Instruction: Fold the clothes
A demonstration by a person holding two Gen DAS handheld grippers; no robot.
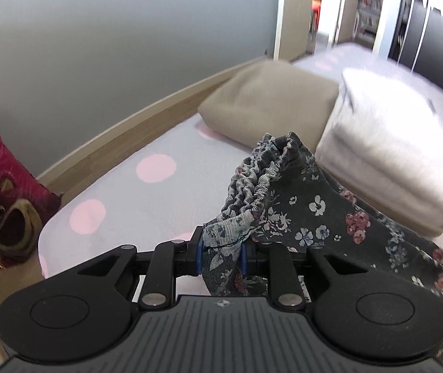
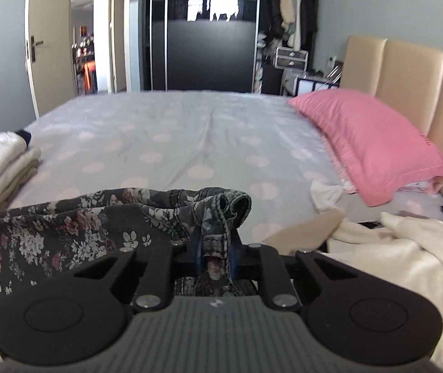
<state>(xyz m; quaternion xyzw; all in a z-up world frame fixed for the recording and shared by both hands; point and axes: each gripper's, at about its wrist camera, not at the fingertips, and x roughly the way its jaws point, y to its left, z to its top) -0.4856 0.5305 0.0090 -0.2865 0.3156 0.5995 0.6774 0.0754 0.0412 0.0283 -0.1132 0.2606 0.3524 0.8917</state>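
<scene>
Held level above the bed [image 2: 190, 130], the left gripper [image 1: 221, 256] and right gripper [image 2: 216, 256] each pinch the floral garment's [image 1: 314, 205] bunched waistband between them.

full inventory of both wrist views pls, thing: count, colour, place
floral garment: 1, dark grey with flowers, held up over the bed between both grippers
folded beige item: 1, beige, far on bed by the wooden edge
folded white stack: 1, white/cream, on bed beside the beige one
pillow: 1, pink, at headboard
loose white clothes: a pile, cream, near side of bed, right
bed sheet: 1, grey with pink dots
headboard: 1, beige
plush bear: 1, pink-brown, left of bed
wardrobe: 1, black, far wall
left hand-held gripper: shut on garment
right hand-held gripper: shut on garment
</scene>
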